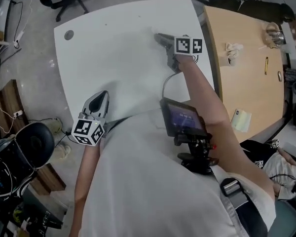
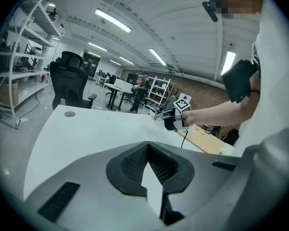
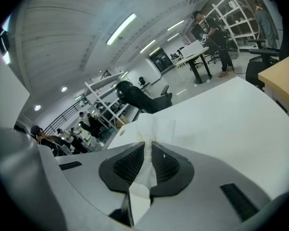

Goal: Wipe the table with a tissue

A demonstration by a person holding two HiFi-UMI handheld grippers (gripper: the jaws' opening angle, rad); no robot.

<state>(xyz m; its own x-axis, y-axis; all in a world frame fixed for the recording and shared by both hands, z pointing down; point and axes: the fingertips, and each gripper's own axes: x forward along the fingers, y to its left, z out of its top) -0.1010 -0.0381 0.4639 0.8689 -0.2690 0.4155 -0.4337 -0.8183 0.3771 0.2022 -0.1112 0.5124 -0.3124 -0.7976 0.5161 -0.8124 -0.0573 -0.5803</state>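
One tissue [image 3: 154, 127] pinched in right tongs [image 3: 148, 146] — over table [image 3: 226, 124], left tongs [image 2: 147, 146] seemingly closed.

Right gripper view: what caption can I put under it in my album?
The right gripper pinches a crumpled white paper tissue in its jaws over a smooth white table.

Head cam looks steeply down over white desk [image 1: 113, 63]; both gripper cams skim low across that desk, close.
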